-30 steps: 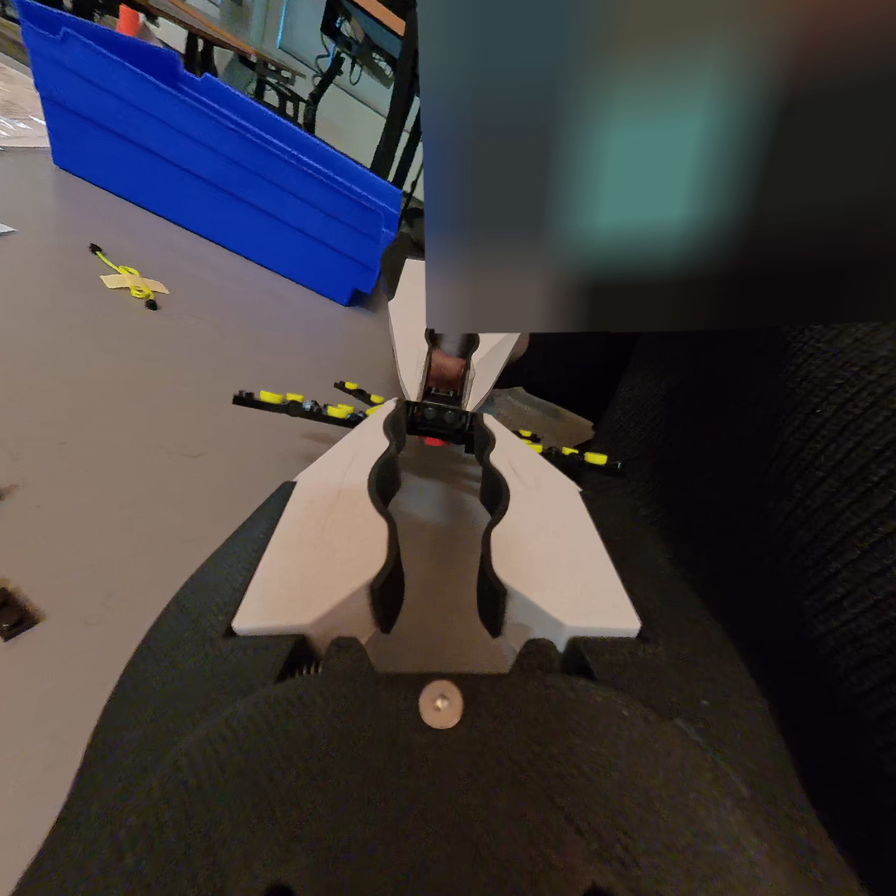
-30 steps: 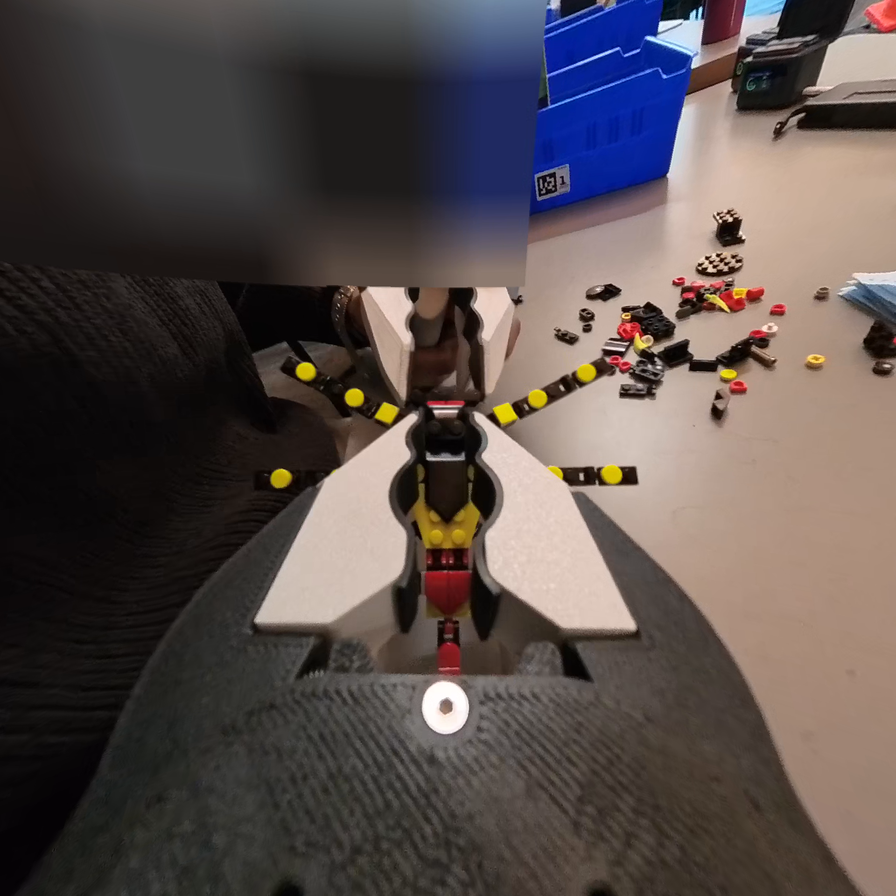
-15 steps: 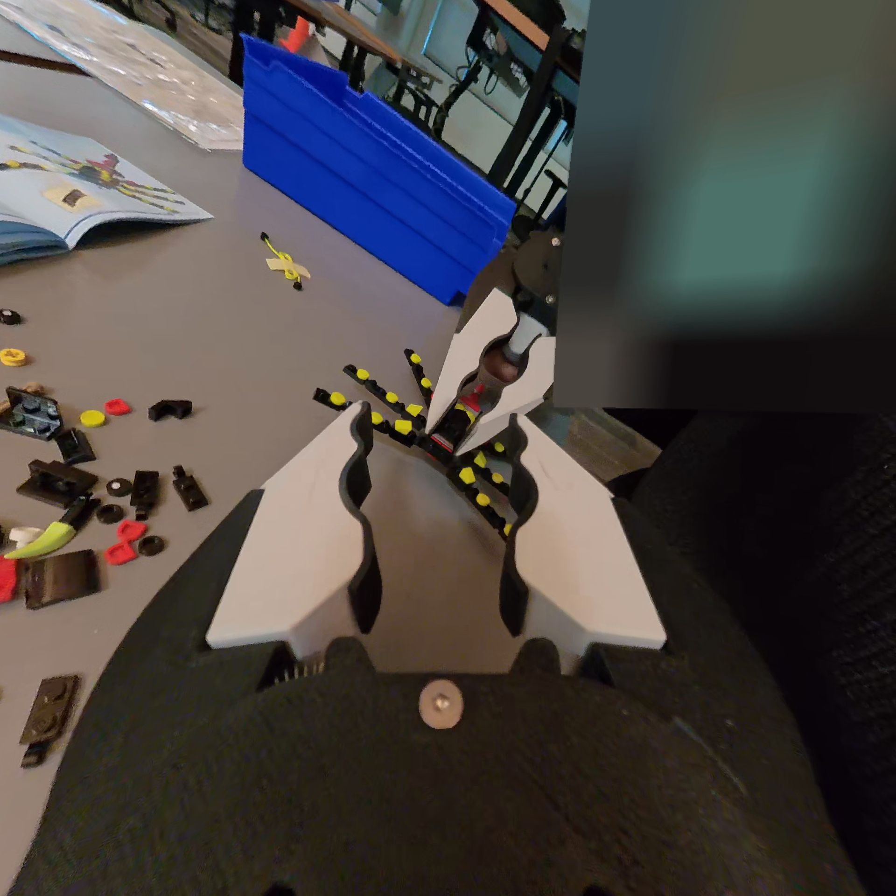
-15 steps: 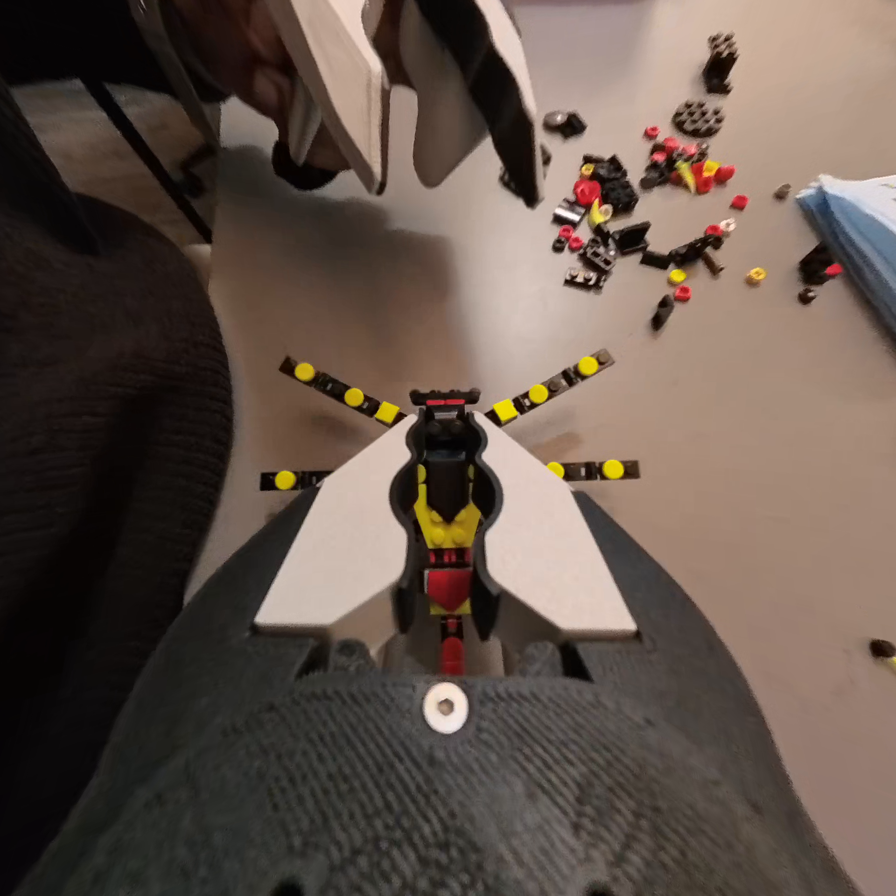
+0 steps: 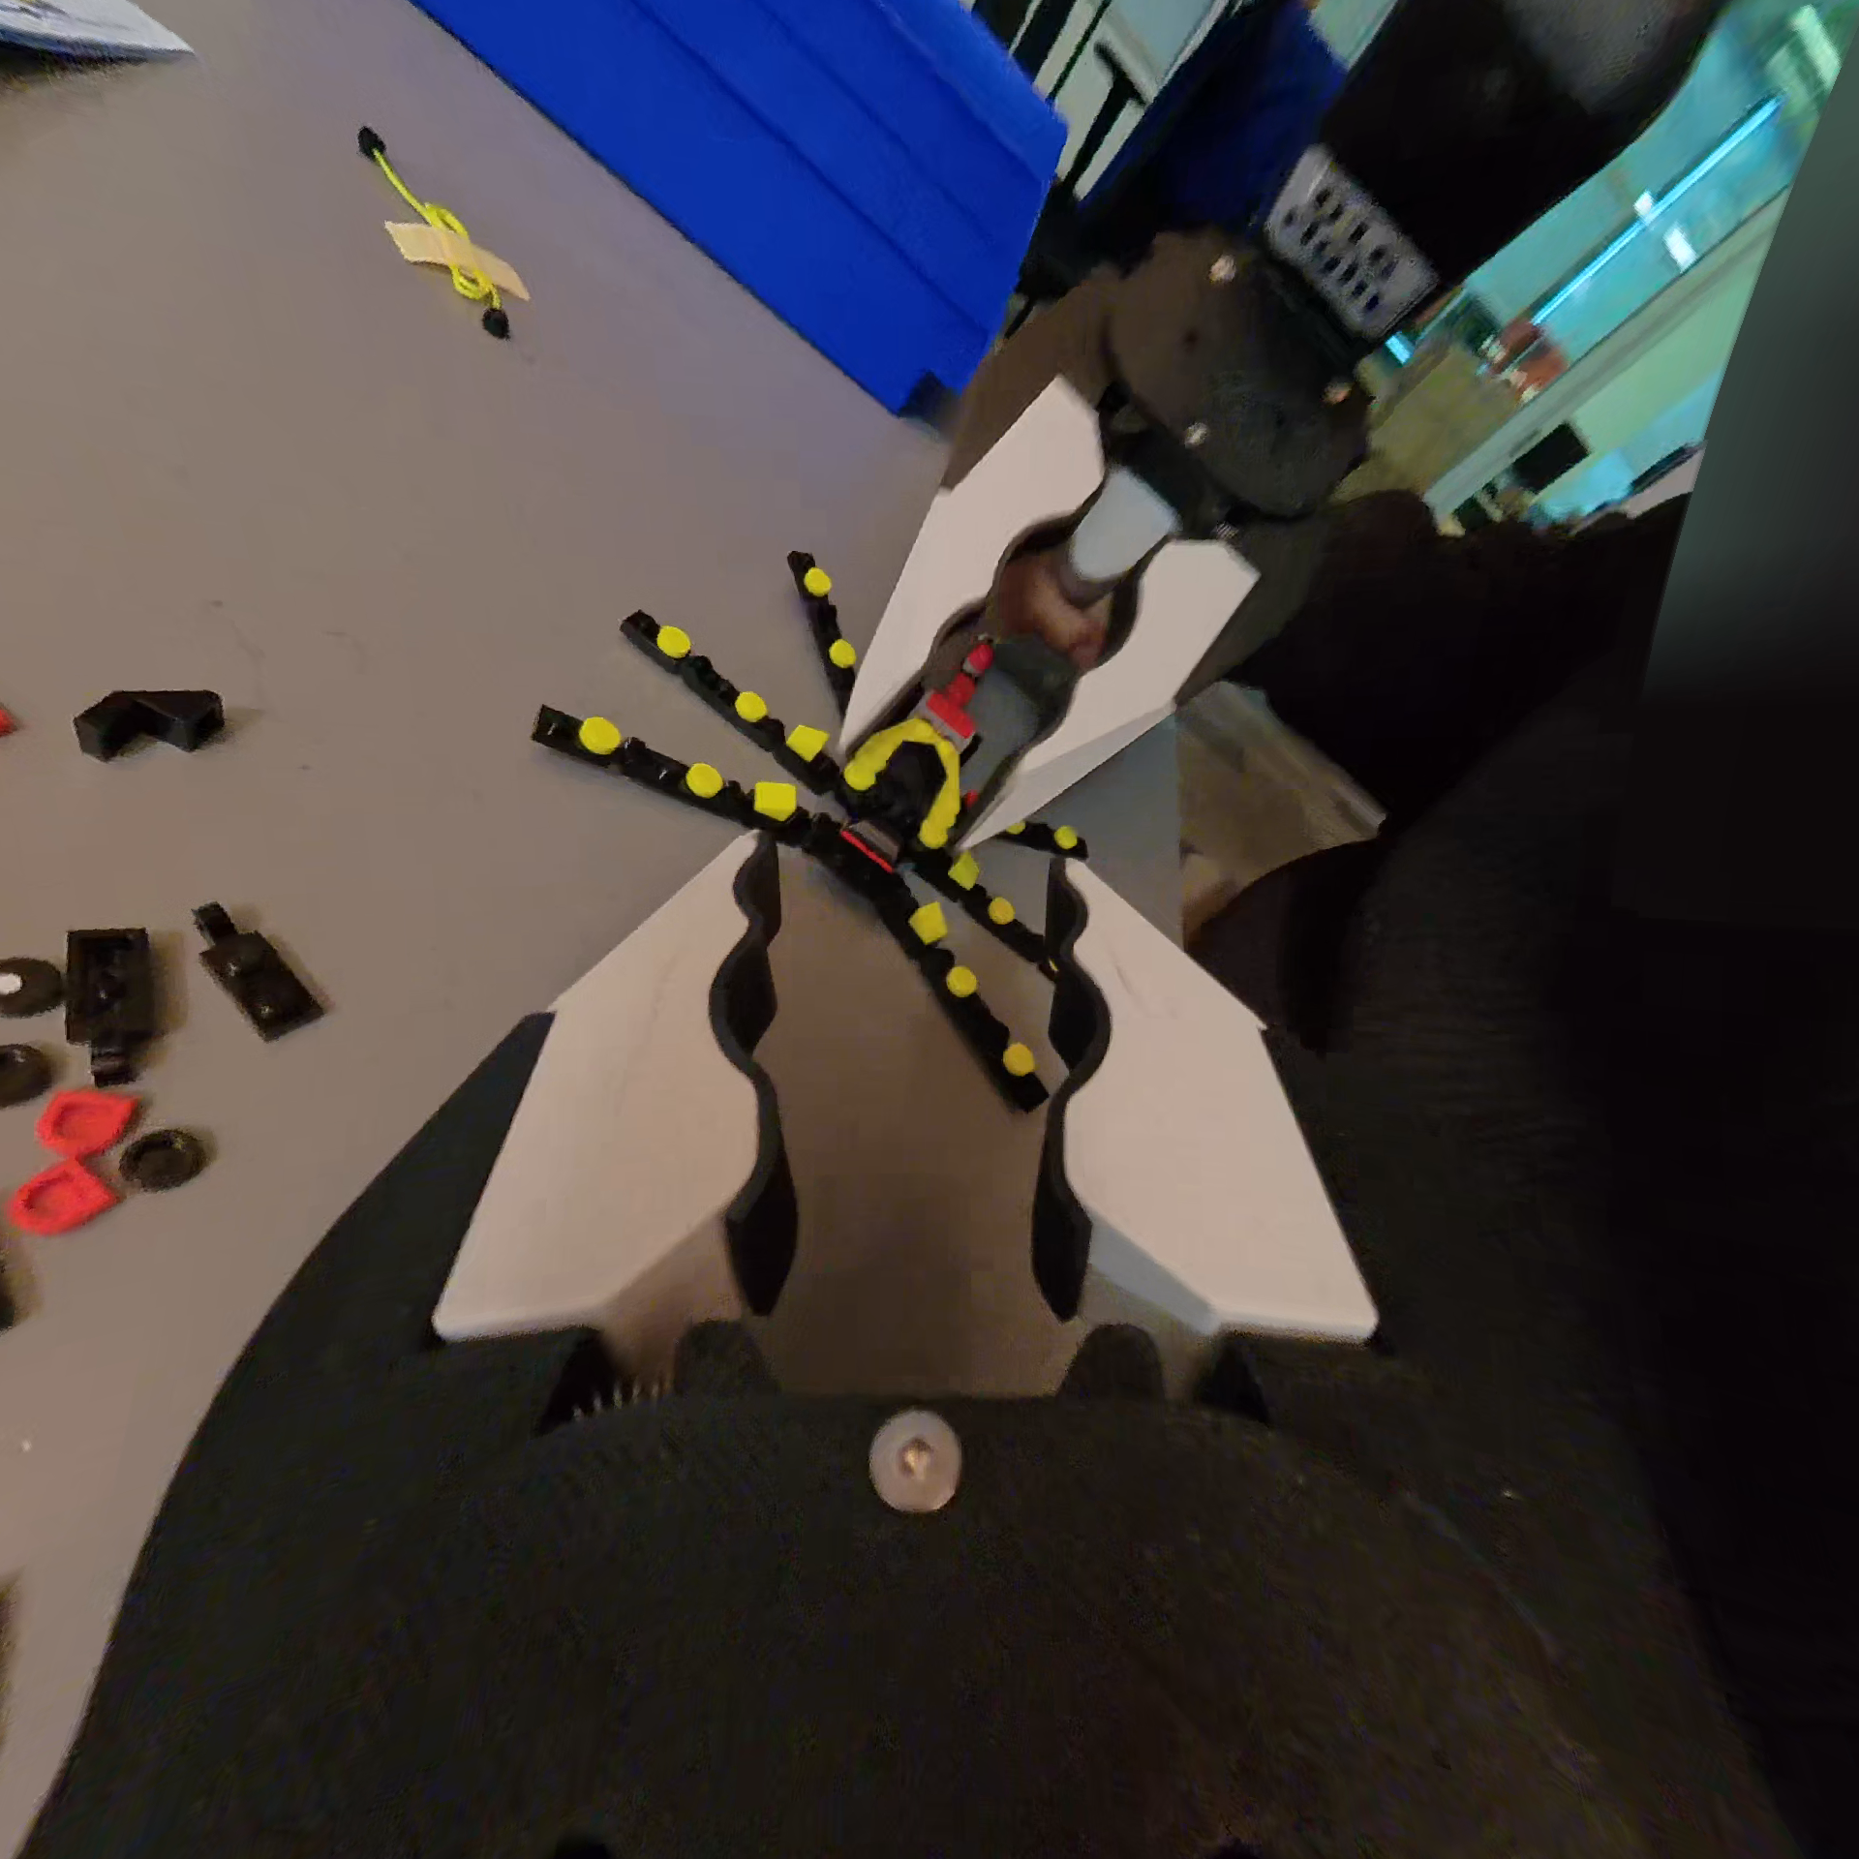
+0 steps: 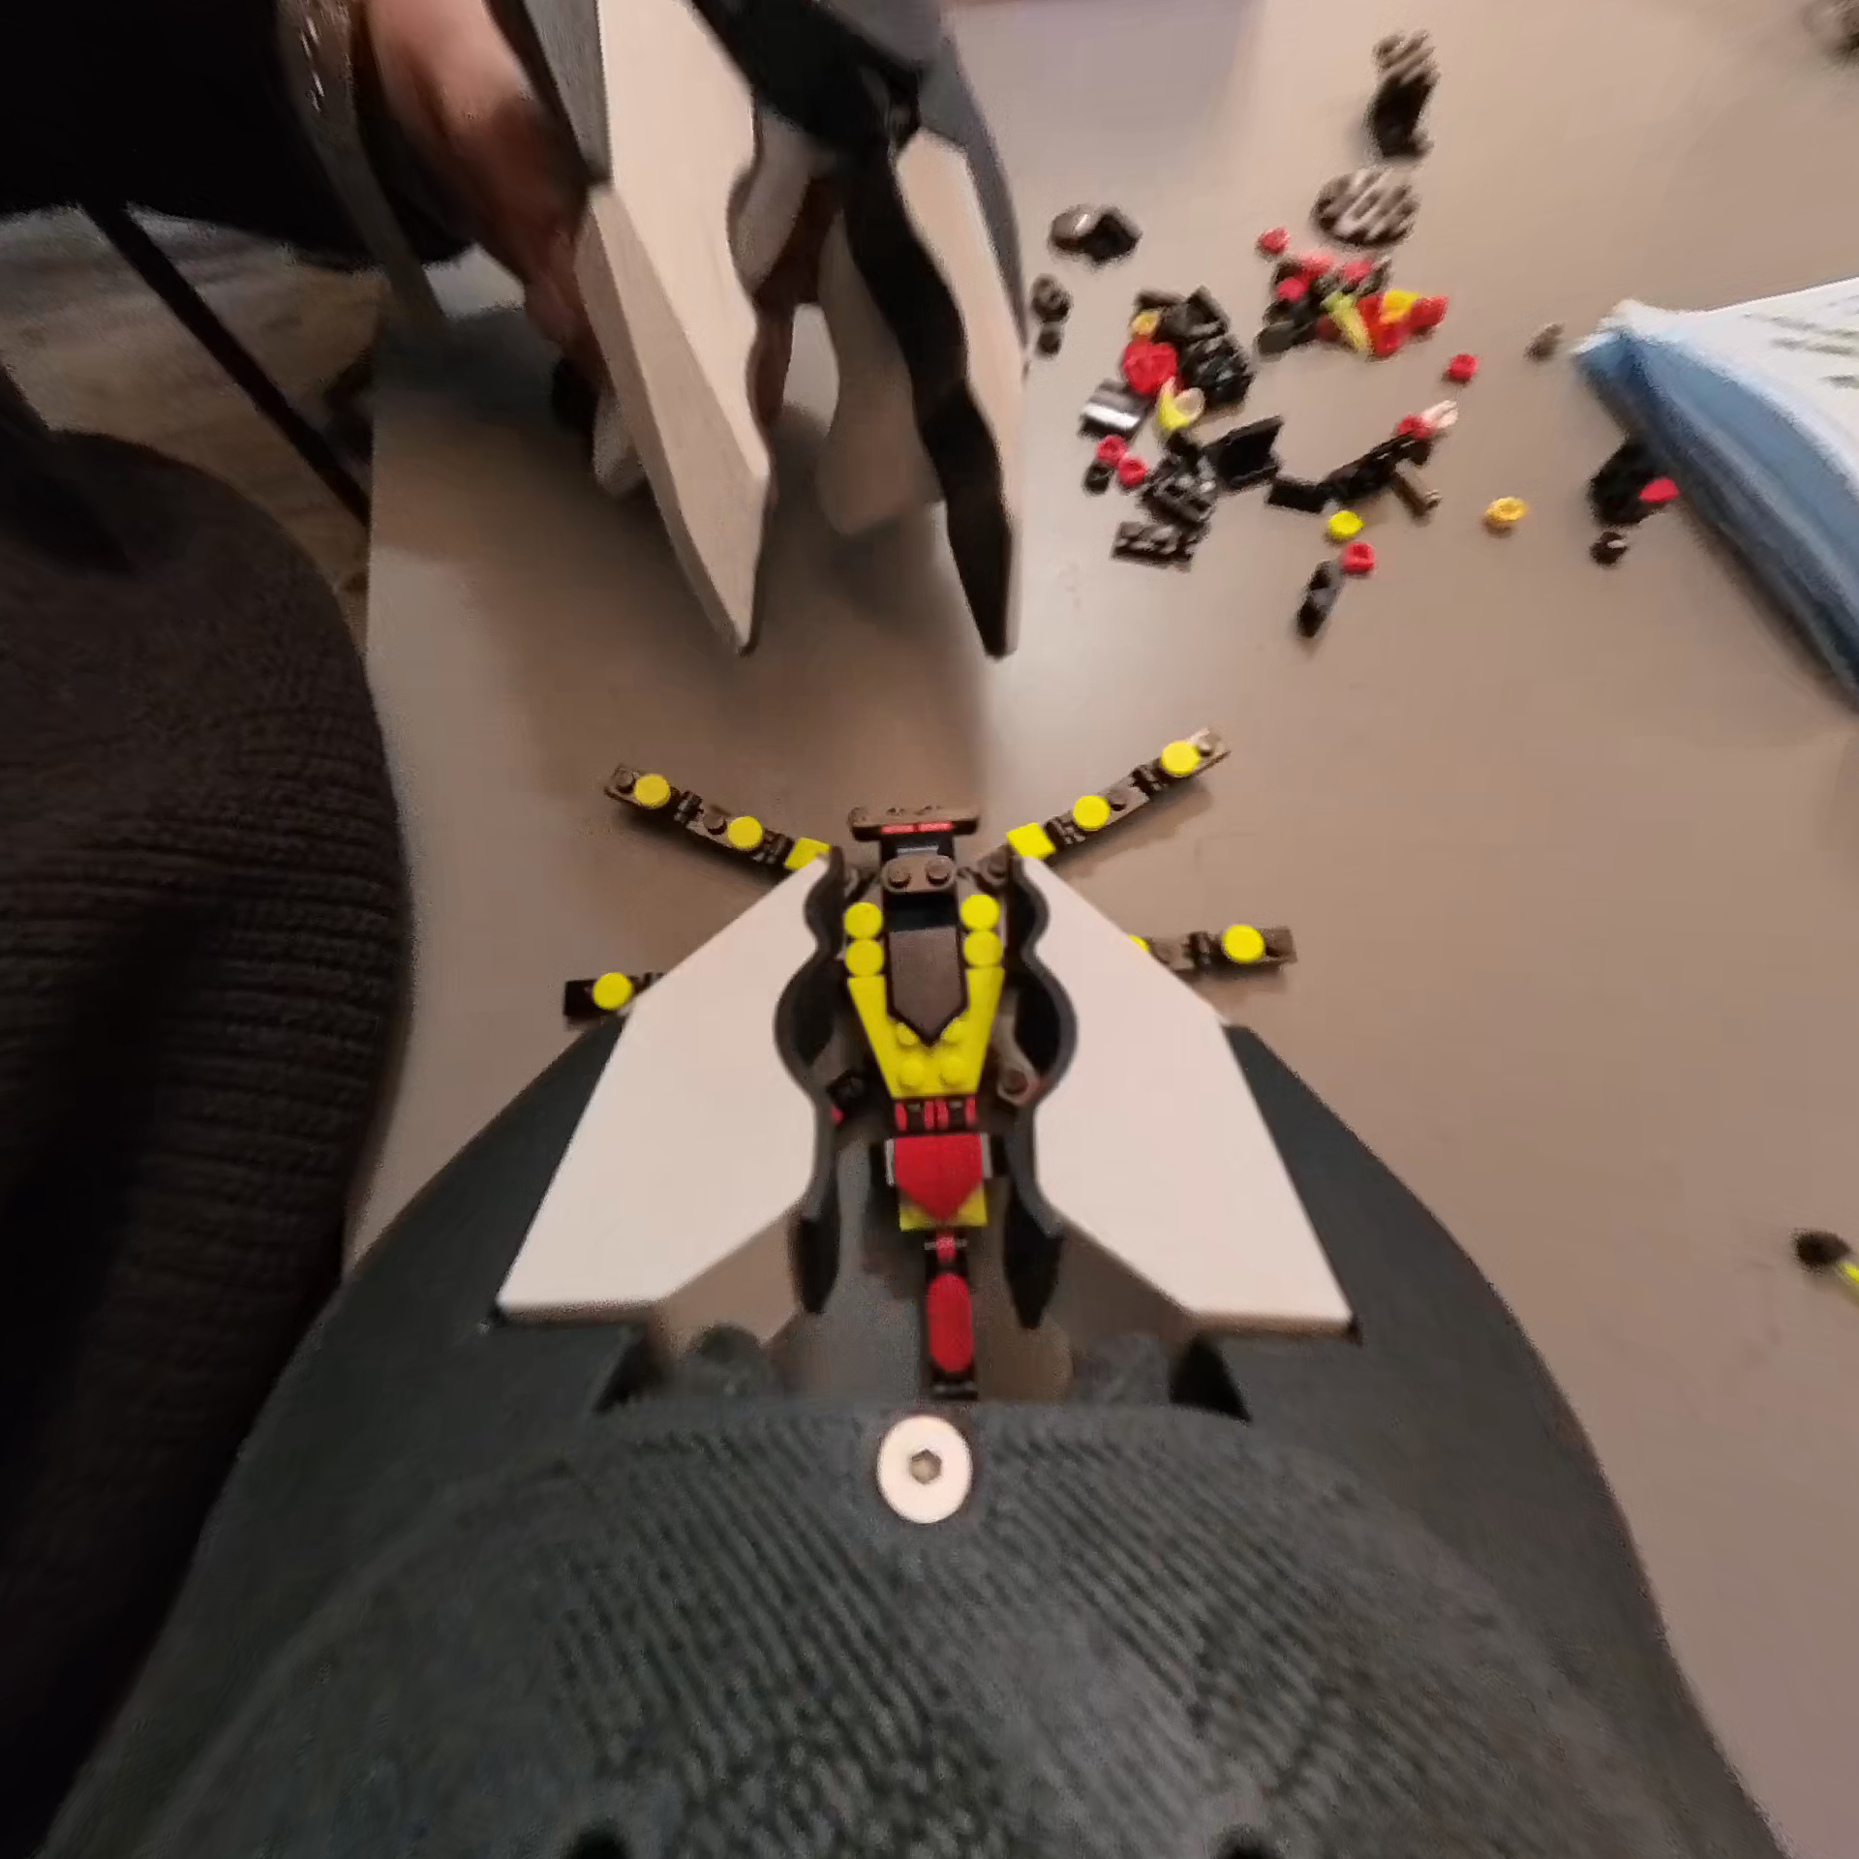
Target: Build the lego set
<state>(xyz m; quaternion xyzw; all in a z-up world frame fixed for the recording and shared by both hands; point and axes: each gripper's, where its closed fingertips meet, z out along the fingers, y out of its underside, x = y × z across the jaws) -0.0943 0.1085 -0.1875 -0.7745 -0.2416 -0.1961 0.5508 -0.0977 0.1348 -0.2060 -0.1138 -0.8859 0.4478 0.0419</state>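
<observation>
The lego model is a black and yellow spider with a red tail and several studded legs (image 5: pixel 704 780). My right gripper (image 6: pixel 920 865) is shut on its body (image 6: pixel 925 1016) and holds it low over the grey table, legs spread out to both sides. In the left wrist view the right gripper (image 5: pixel 905 790) comes in from the upper right with the model in its jaws. My left gripper (image 5: pixel 905 855) is open and empty, its fingertips just short of the model's front, one leg between its fingers. In the right wrist view the left gripper (image 6: pixel 870 644) hangs above and beyond the model.
Loose black, red and yellow pieces (image 6: pixel 1237 402) lie on the table (image 6: pixel 1408 1006) to the far right, and also show in the left wrist view (image 5: pixel 111 996). A blue-edged booklet (image 6: pixel 1750 443) lies beyond them. A blue bin (image 5: pixel 765 151) and a taped yellow cord (image 5: pixel 453 251) lie behind. A dark sleeve (image 6: pixel 151 905) is close on the left. Some 4 cm of space lies between my two pairs of fingers.
My left gripper let go of the model's front end, opened and drew back from it. My right gripper kept its hold and tipped the model down toward the table.
</observation>
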